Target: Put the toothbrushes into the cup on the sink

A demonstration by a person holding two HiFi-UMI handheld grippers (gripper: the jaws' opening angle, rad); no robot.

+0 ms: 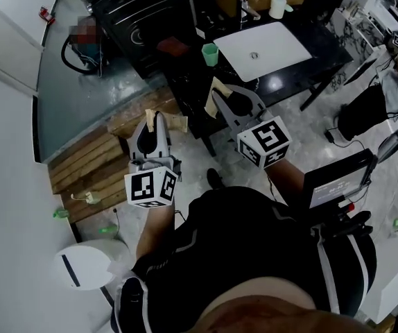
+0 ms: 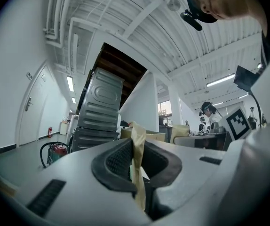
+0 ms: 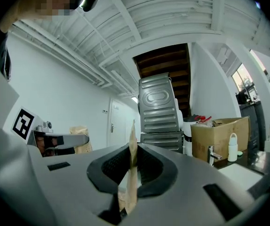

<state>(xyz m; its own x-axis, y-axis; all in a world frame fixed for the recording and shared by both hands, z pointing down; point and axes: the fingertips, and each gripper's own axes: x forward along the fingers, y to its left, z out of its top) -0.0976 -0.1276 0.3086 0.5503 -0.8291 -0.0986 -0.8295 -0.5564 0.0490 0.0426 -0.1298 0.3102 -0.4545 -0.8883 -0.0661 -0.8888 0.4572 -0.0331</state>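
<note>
Grey left gripper [image 2: 136,147]: jaws drawn together, ribbed black pads [image 2: 118,161] meeting on a tan tape strip [image 2: 138,178] and holding nothing else.
Grey right gripper [image 3: 132,149]: jaws likewise together, with tan tape alone between them; it is raised beside the left one.
Pale green plastic cup [image 1: 210,54]: upright on the black counter [image 1: 320,50], just left of the white rectangular sink [image 1: 282,54], well apart from both grippers.
White handled bottle [image 1: 278,2]: behind the sink, near the chrome tap [image 1: 246,7].

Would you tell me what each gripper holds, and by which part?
Nothing, apparently: left gripper and right gripper pinch only the beige tape strips on their own jaws.
</note>
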